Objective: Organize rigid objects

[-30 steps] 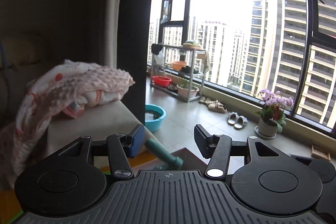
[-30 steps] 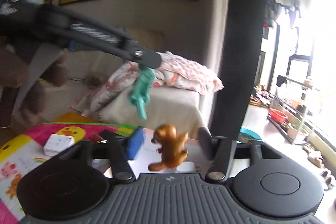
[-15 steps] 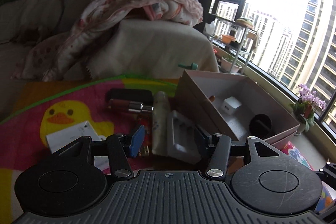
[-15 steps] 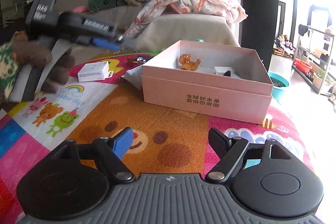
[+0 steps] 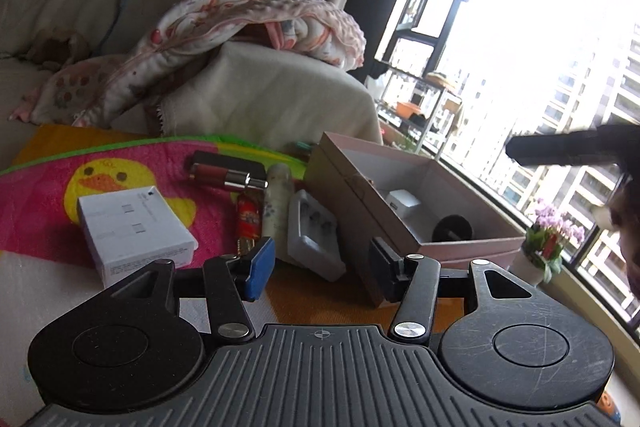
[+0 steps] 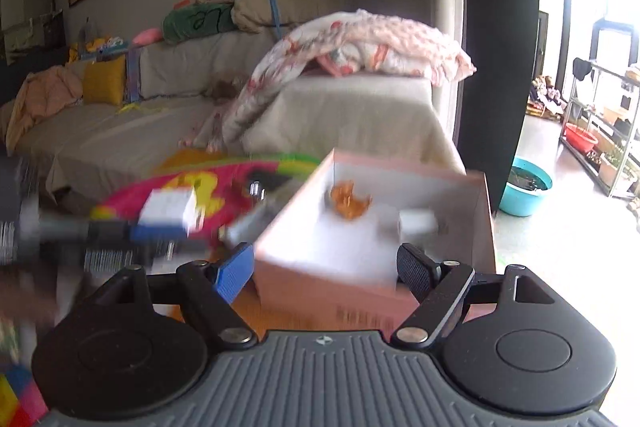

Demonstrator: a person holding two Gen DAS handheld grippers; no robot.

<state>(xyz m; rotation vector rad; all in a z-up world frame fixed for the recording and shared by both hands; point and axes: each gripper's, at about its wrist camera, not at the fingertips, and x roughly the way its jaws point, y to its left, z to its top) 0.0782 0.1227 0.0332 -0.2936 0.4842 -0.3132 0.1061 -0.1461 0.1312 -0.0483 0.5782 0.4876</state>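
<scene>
so the biggest thing around is the sofa filling the upper left of the left wrist view, with a pink blanket heaped on its arm. below that, the bright duck play mat covers the left middle of the frame.

next down in size is the pink box, right of centre, lid off. it already holds a small white cube and a round black thing, and the right wrist view adds an orange figurine near the back wall, though that view is pretty smeared.

still loose on the mat, all left of the box: a white carton at left middle, a grey plastic tray leaning just beside the box wall, a pale tube, a dark red lipstick-ish tube and a small red packet.

the left gripper sits low centre, fingers spread with nothing between them, nosed at the tray and packet. the right gripper is also spread wide and empty, framing the box's near wall.

my read: we're mid-sort, between picks. next move probably wants the left tool to drop onto one of the loose bits, the tray being nearest, pinch it and carry it over the rim. the tray's thin leaning edge looks awkward to grab.
</scene>
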